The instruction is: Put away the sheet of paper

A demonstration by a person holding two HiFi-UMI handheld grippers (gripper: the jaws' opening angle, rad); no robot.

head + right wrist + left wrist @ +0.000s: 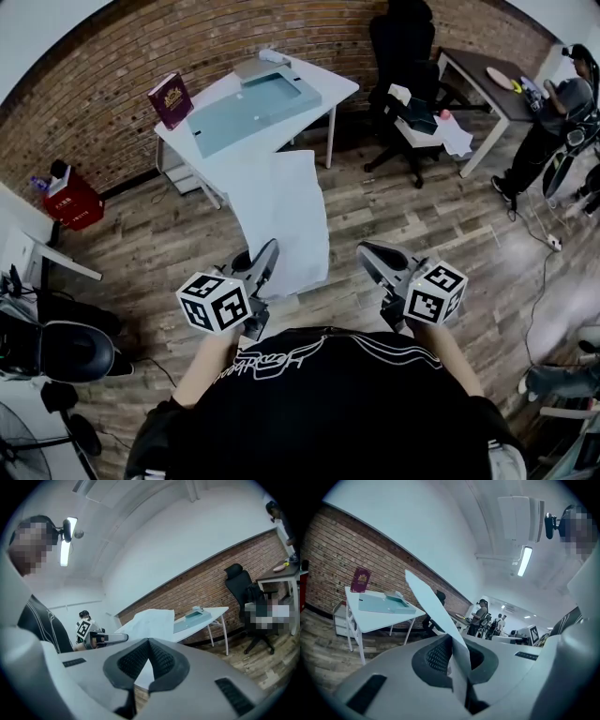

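A white sheet of paper hangs in the air in front of me, over the wooden floor. My left gripper is shut on its near left edge. In the left gripper view the paper rises up and left out of the closed jaws of the left gripper. To the right, my right gripper is apart from the sheet; in its own view its jaws meet with nothing between them, and the paper shows beyond. A light blue open folder lies on the white table ahead.
A red book stands on the table's left corner. A black office chair with items on its seat and a dark desk are at the back right, with a person beside them. A red box sits at the left.
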